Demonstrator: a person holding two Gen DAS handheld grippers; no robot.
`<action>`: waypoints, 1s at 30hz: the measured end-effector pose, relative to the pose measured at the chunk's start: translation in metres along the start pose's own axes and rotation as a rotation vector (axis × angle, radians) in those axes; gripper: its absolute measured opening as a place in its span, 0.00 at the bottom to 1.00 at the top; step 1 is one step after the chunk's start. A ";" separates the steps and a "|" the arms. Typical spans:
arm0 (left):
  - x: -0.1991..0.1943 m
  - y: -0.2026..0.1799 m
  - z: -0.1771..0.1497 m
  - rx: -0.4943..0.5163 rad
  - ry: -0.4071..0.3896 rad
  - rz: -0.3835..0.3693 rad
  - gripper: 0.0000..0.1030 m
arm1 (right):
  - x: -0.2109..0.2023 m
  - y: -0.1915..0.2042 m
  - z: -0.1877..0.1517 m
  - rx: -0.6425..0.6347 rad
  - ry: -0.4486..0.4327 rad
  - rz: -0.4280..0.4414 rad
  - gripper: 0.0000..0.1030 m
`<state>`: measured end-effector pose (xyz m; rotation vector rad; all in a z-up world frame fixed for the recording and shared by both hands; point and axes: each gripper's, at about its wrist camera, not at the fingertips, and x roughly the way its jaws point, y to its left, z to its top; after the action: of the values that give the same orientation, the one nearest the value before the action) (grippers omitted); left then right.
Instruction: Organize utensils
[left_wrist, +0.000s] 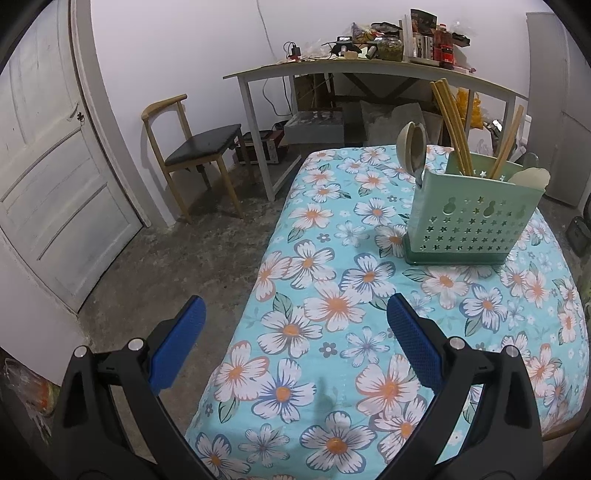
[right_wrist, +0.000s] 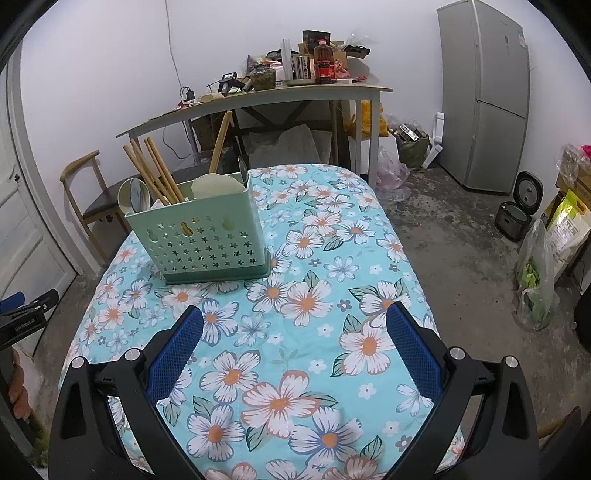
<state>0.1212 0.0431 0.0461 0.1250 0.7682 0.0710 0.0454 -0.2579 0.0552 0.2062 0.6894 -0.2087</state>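
1. Your pale green plastic utensil caddy (right_wrist: 201, 236), pierced with star cut-outs, stands upright on the floral-clothed worktop (right_wrist: 314, 332), ahead of both grippers.
2. It holds bamboo chopsticks (right_wrist: 159, 173), pale spoons (left_wrist: 410, 147) and a flat cream spatula (right_wrist: 216, 186).
3. Your left gripper (left_wrist: 295, 314) and right gripper (right_wrist: 294, 315) have their jaws spread, empty.

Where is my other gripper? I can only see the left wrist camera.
Observer: The right gripper hovers over the flowered tablecloth, jaws wide open and empty.
Operator: What's on the floor on that side?
Observer: A dark rice cooker sits on the floor near a silver fridge.
Operator: Anything else there?
Observer: A clear plastic bag of greens stands on the floor at the far right.
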 end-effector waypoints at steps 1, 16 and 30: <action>0.000 0.000 0.000 -0.003 0.000 -0.002 0.92 | 0.000 0.000 0.000 -0.001 0.001 -0.001 0.94; -0.003 -0.004 0.001 -0.005 -0.006 -0.041 0.92 | 0.001 0.000 0.000 0.000 0.001 -0.002 0.94; -0.012 -0.017 -0.001 0.028 -0.025 -0.082 0.92 | 0.001 -0.002 -0.003 0.002 0.001 0.001 0.94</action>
<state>0.1123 0.0247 0.0512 0.1210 0.7482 -0.0188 0.0441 -0.2595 0.0523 0.2079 0.6898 -0.2086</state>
